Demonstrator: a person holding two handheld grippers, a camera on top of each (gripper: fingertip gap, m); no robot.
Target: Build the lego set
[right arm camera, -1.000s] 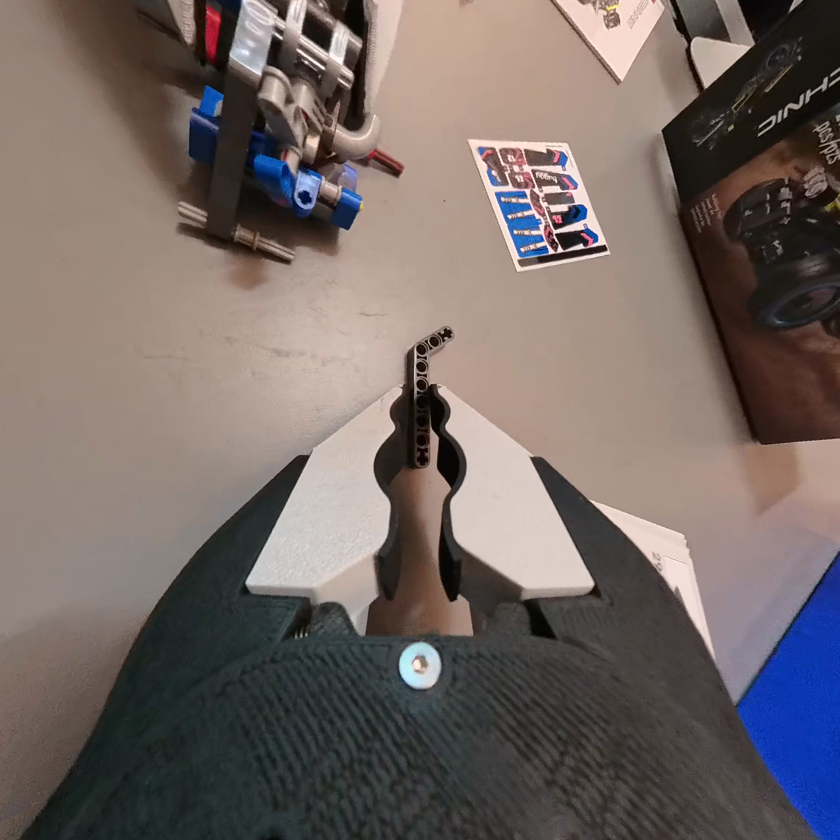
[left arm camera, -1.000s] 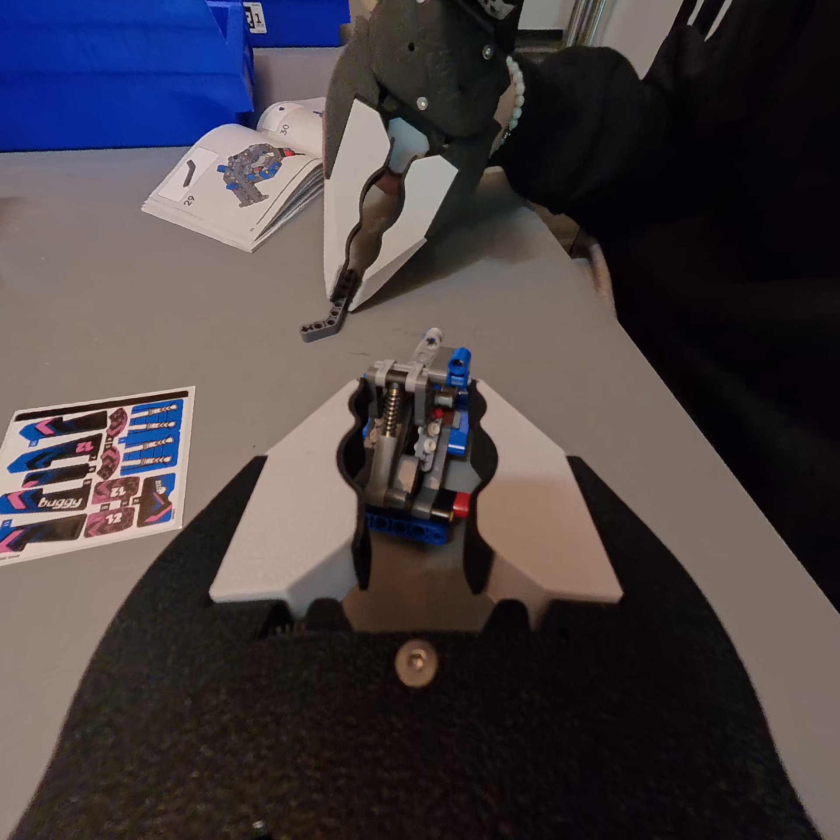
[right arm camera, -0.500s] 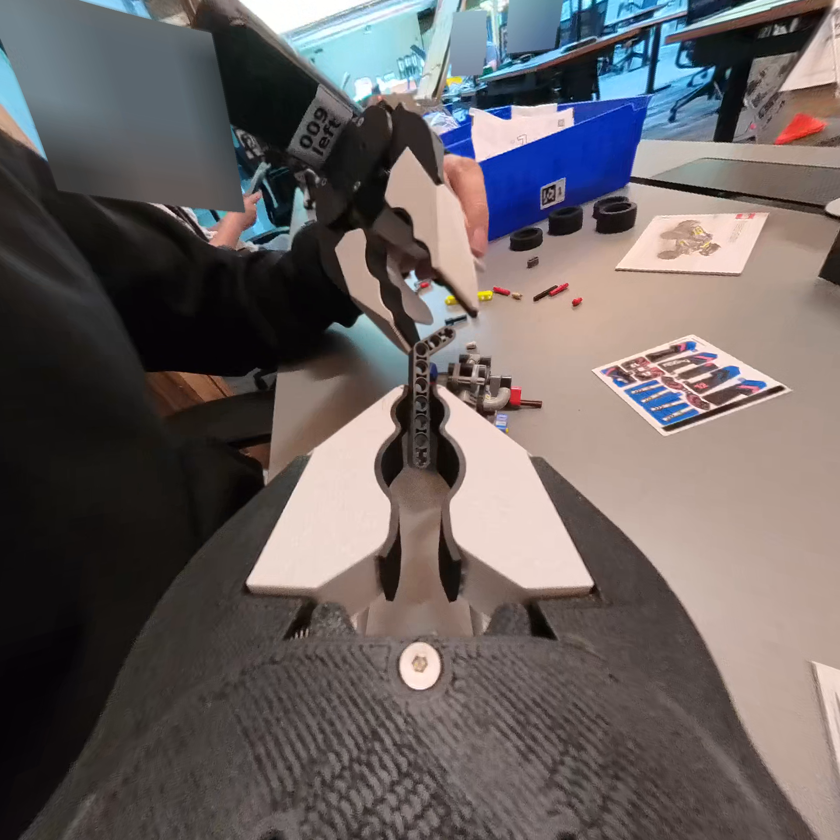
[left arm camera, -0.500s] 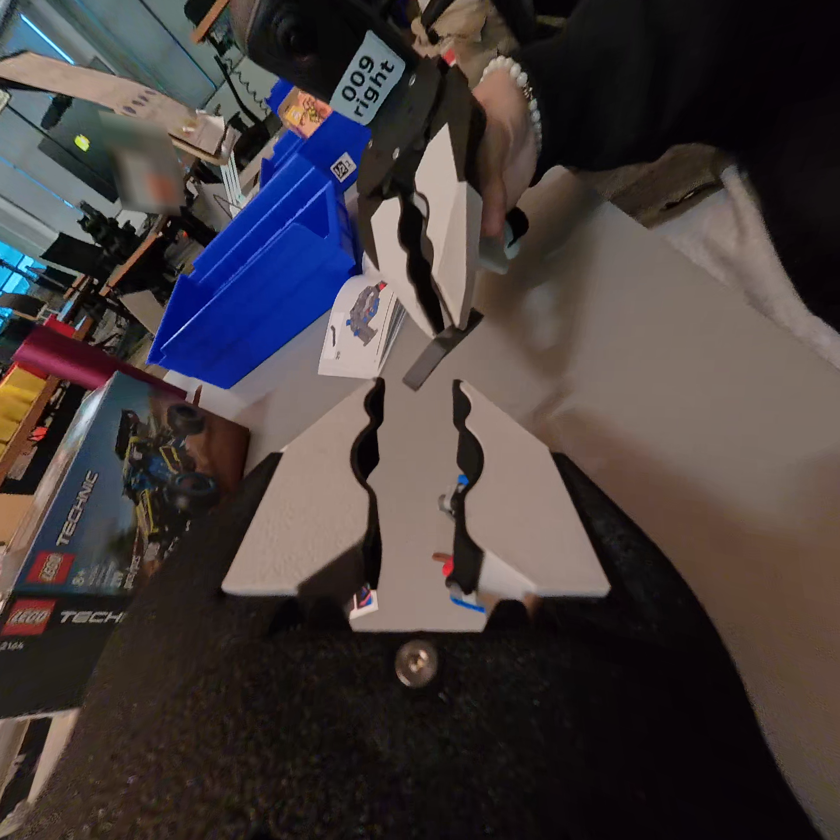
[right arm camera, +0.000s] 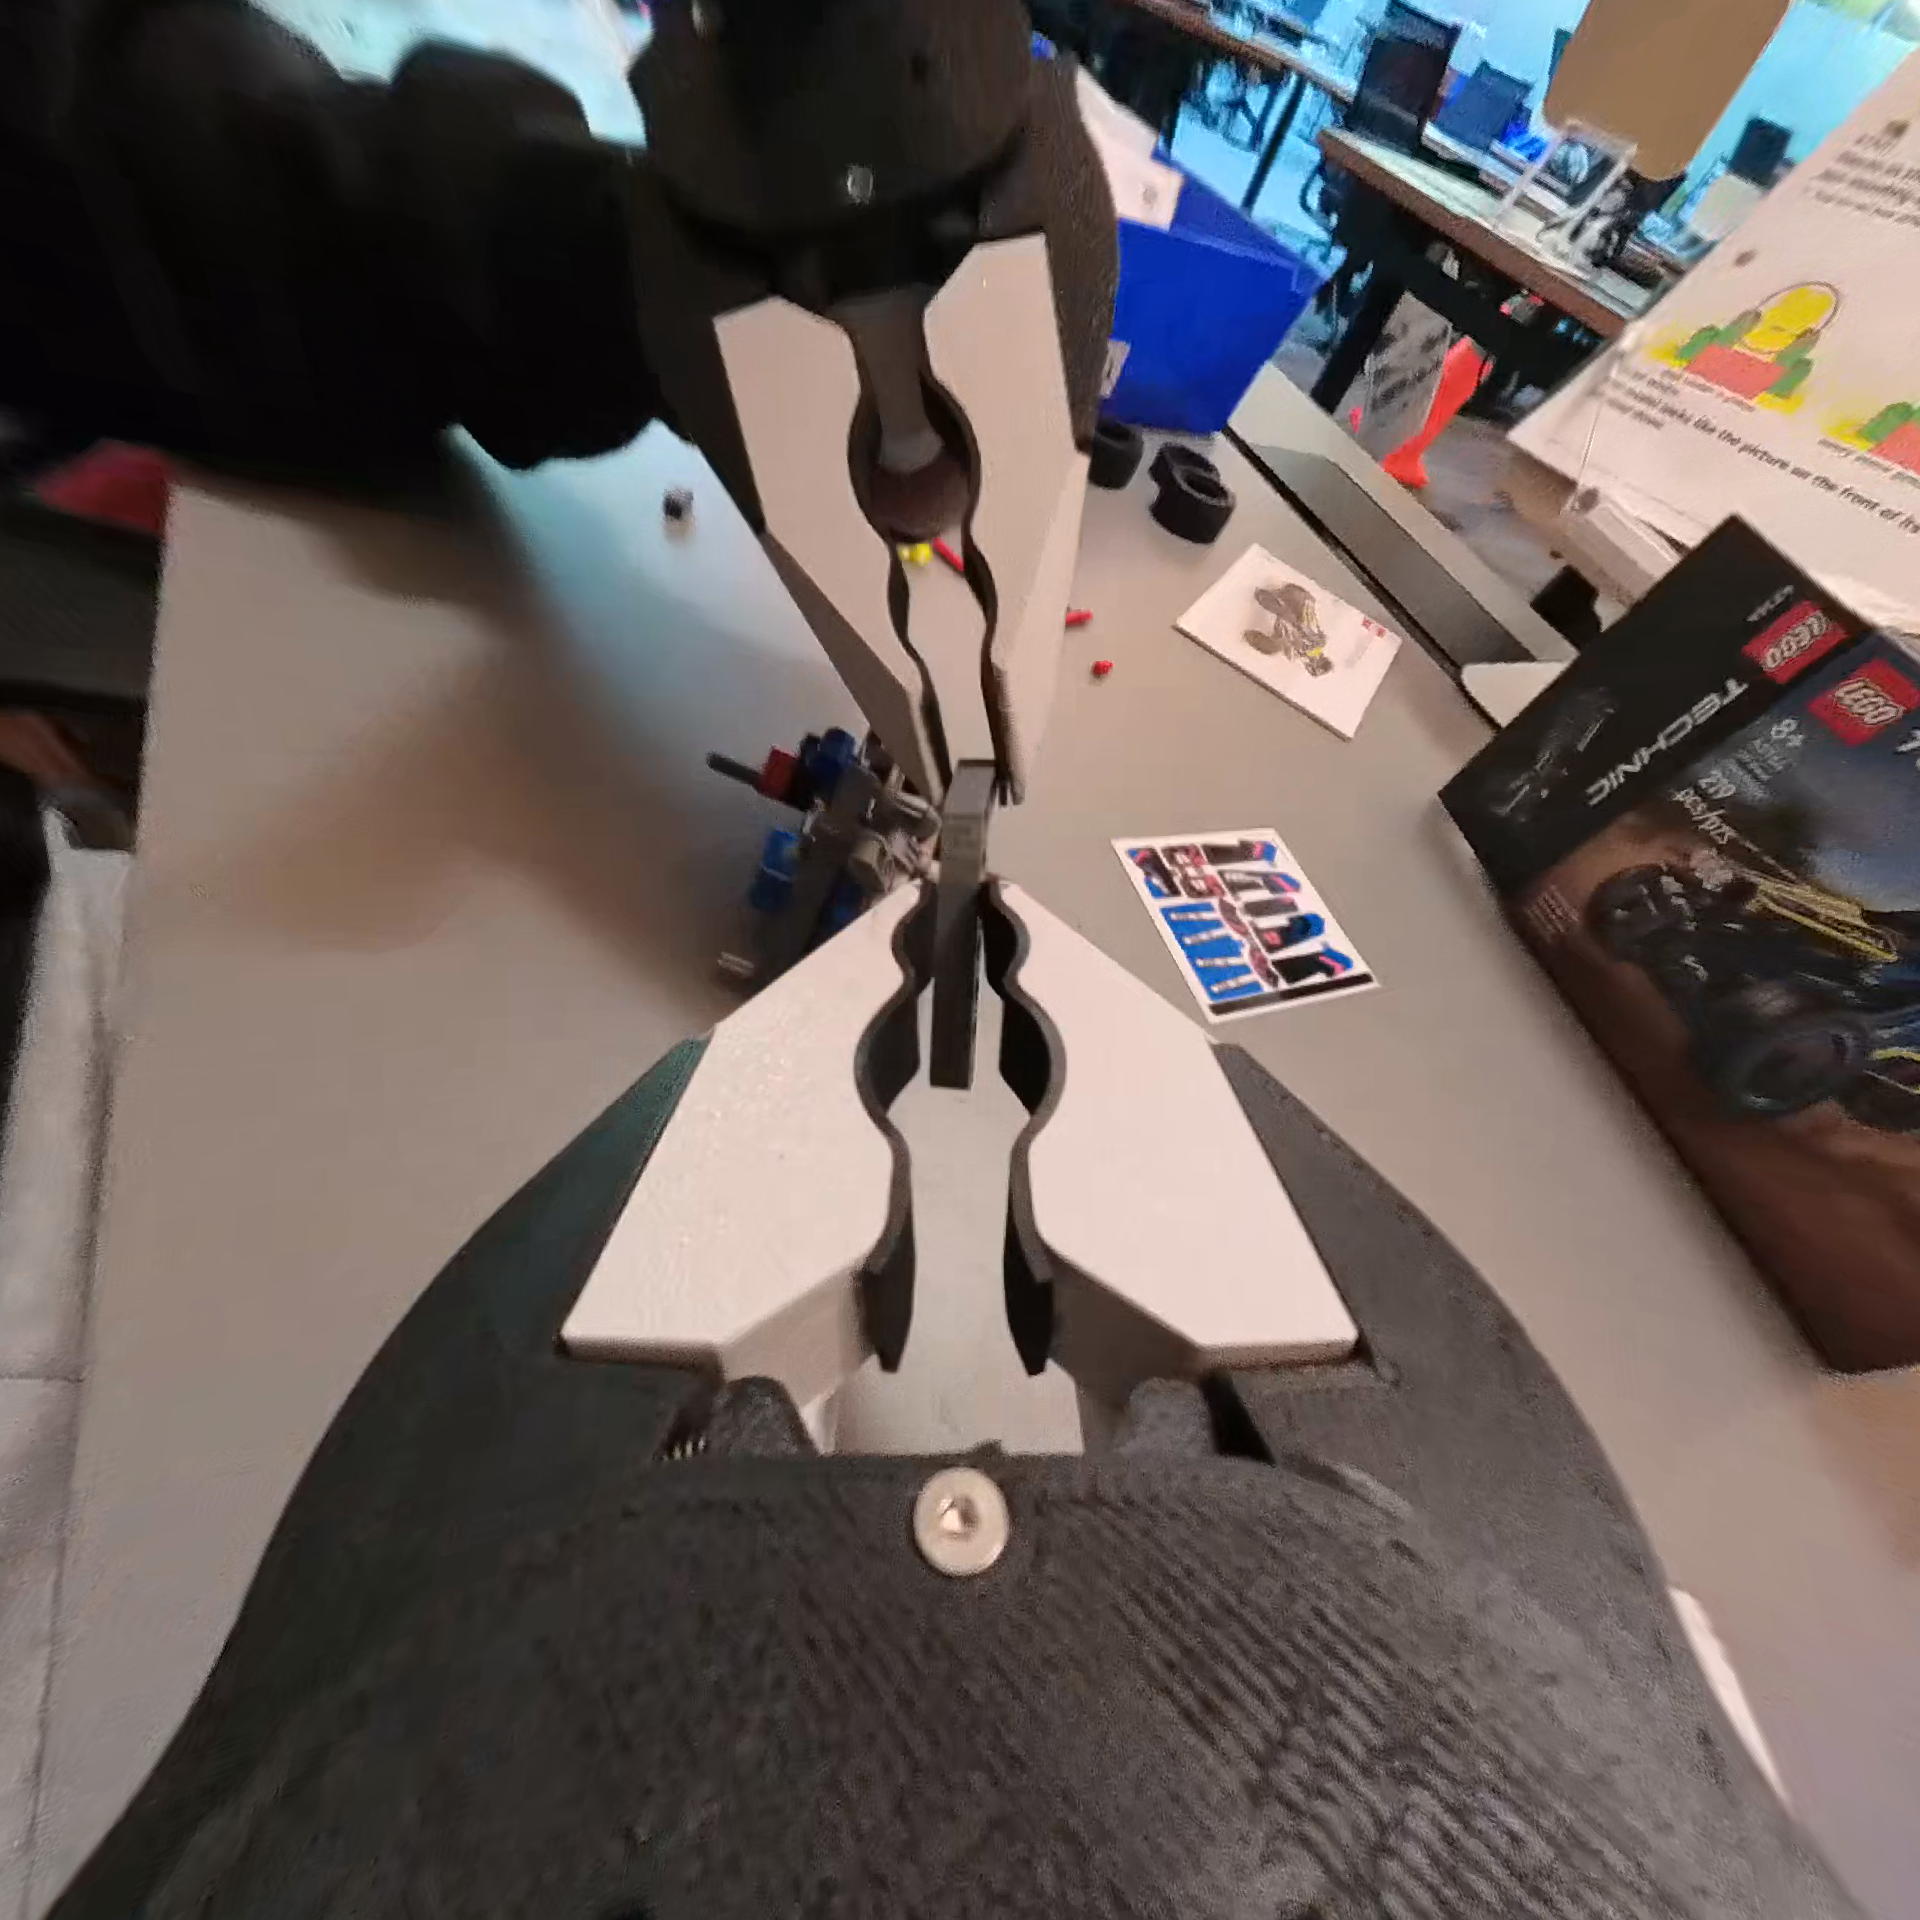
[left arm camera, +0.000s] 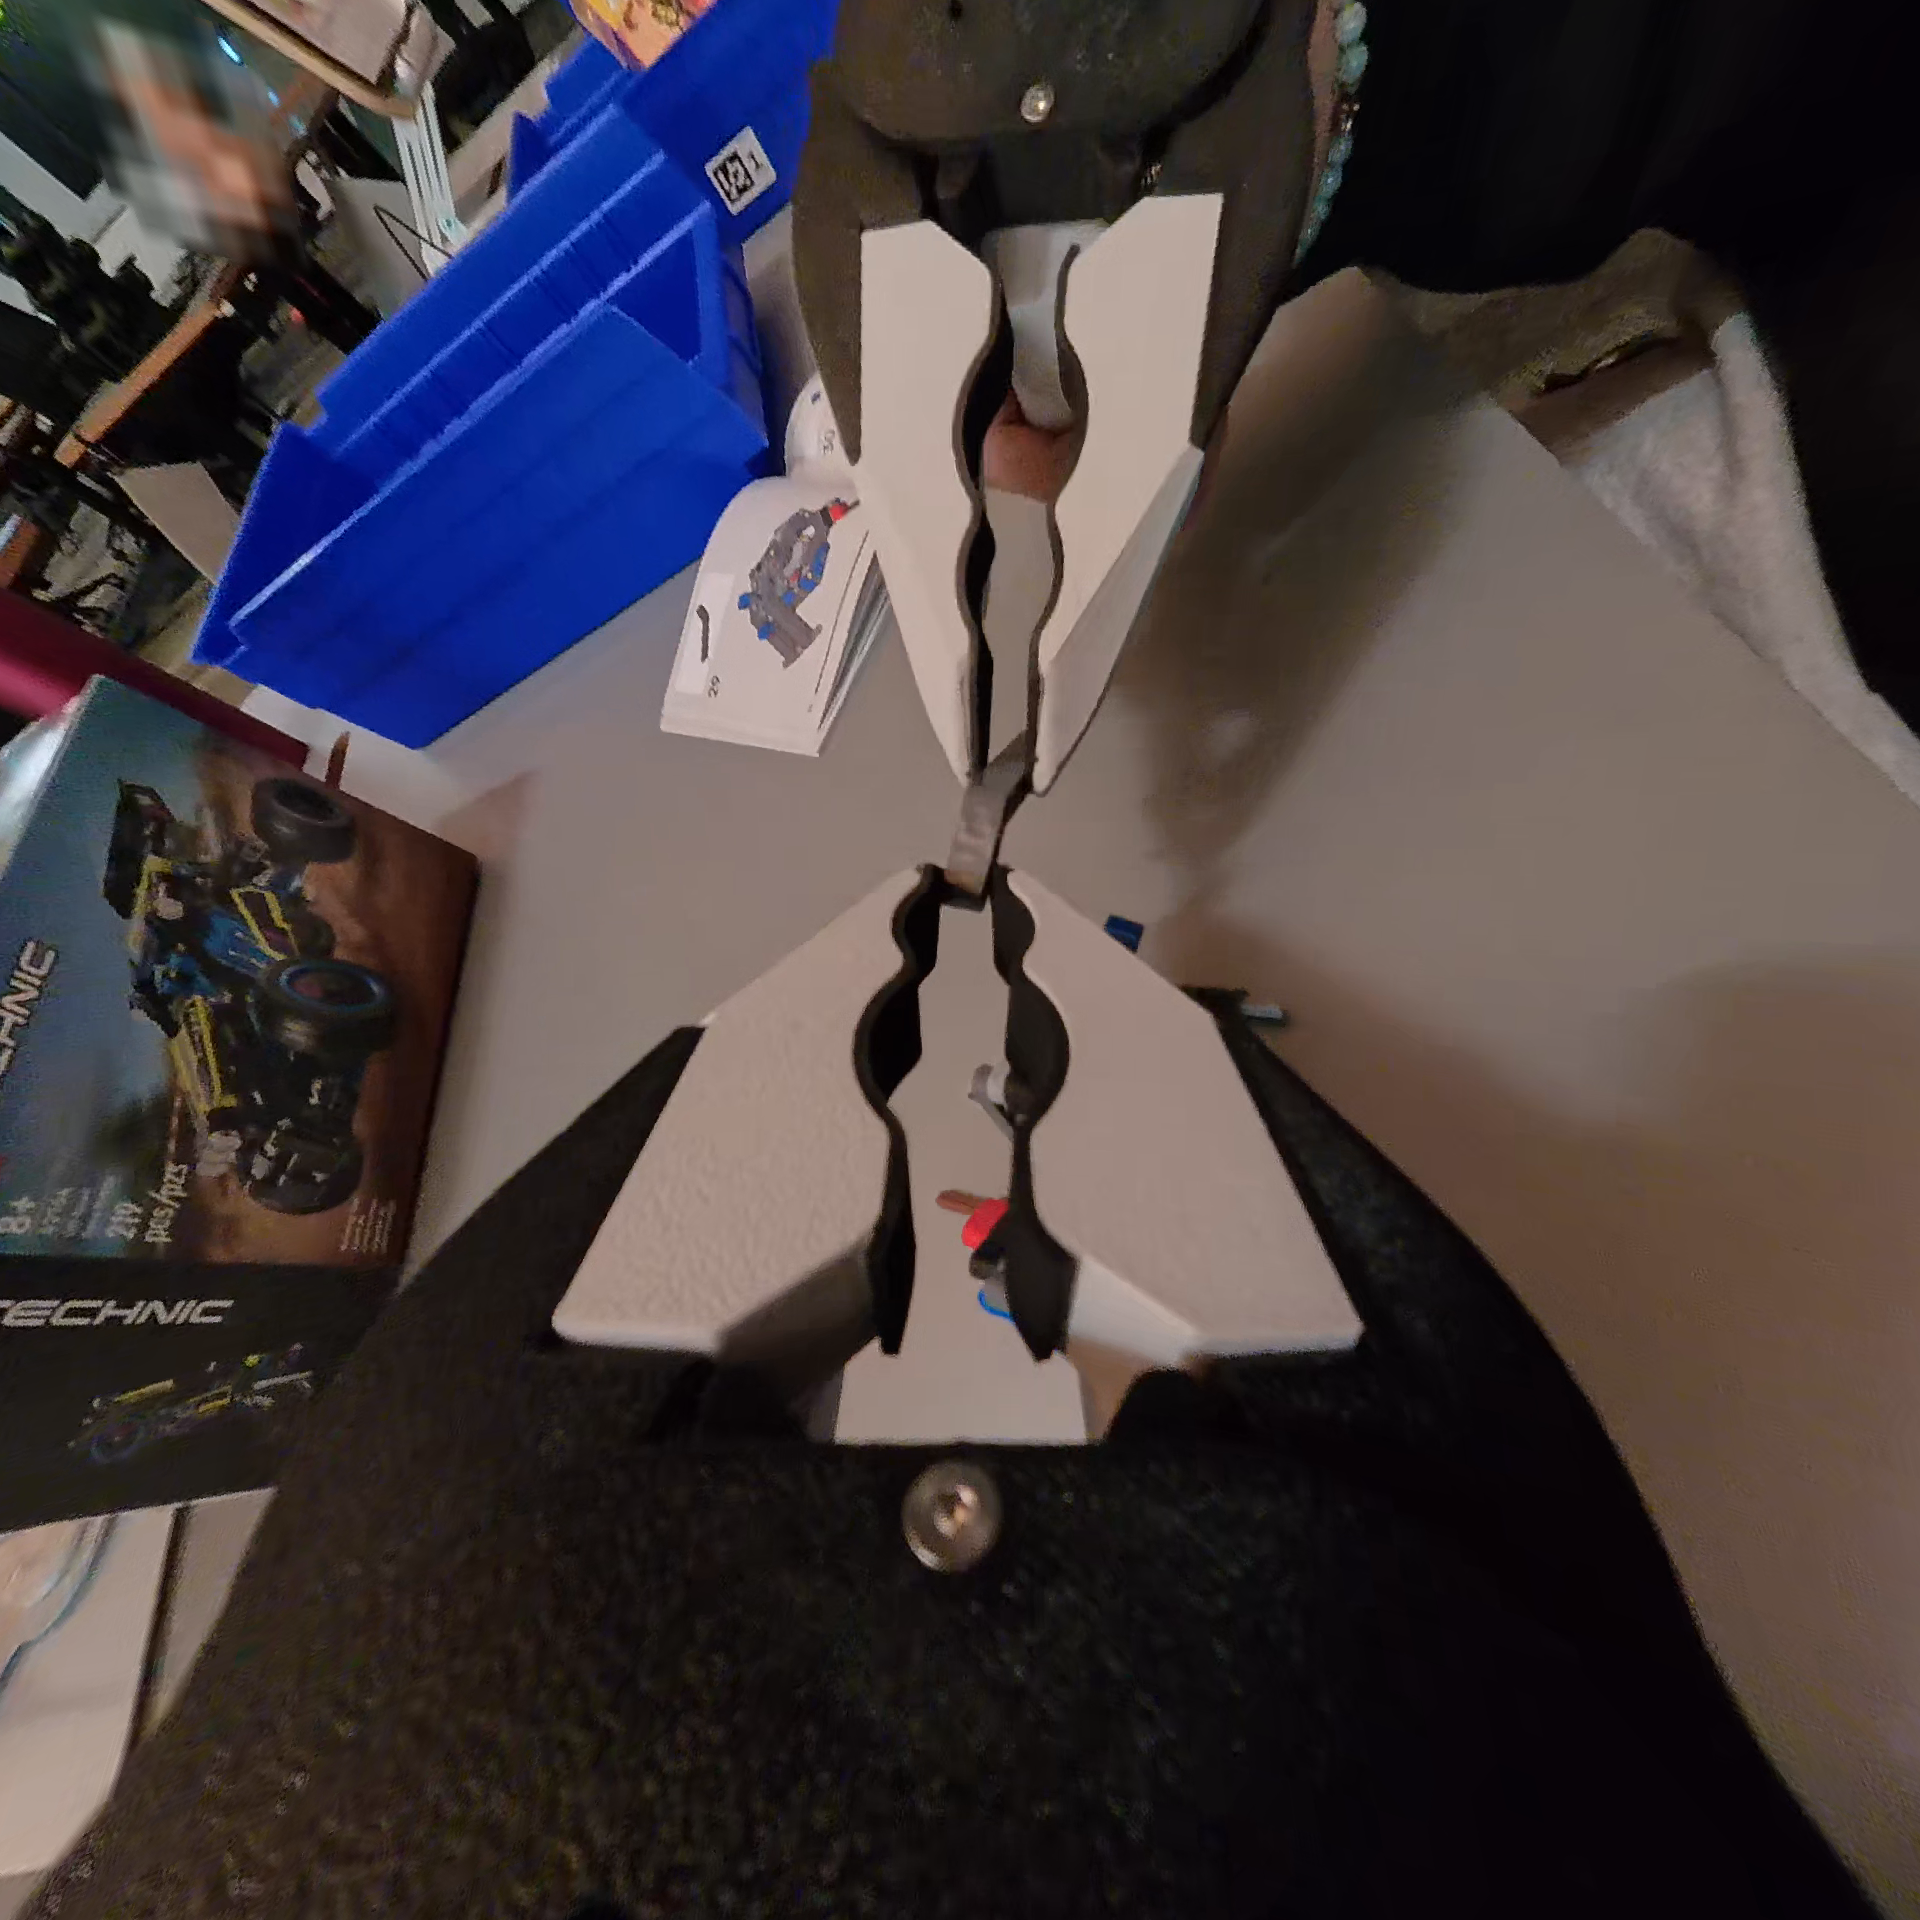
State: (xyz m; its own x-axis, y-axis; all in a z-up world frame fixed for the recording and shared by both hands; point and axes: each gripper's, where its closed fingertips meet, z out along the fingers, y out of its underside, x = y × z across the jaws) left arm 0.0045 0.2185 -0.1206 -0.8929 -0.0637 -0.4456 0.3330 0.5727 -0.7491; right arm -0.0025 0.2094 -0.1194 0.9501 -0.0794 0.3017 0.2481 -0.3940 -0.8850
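Note:
A dark grey angled beam (right arm camera: 956,935) is held in the air between both grippers. My right gripper (right arm camera: 954,894) is shut on its lower part. My left gripper (left arm camera: 962,878) faces it tip to tip, with its jaws closed in on the beam's other end (left arm camera: 977,831). In the right wrist view the left gripper's fingertips (right arm camera: 940,769) sit around the top of the beam. The blue and grey lego assembly (right arm camera: 821,831) lies on the grey table (right arm camera: 416,831) beneath them. Bits of it show through the left finger gap (left arm camera: 985,1226).
The set box (right arm camera: 1714,935) lies at the right, with a sticker sheet (right arm camera: 1242,920) beside it. An open instruction booklet (left arm camera: 774,623) and blue bins (left arm camera: 499,447) are at one end. Black tyres (right arm camera: 1184,488), a leaflet (right arm camera: 1288,639) and small loose pins (right arm camera: 935,551) lie farther off.
My left gripper let go of the assembly, rose and closed on the free end of the beam. My right gripper lifted the beam off the table to meet it.

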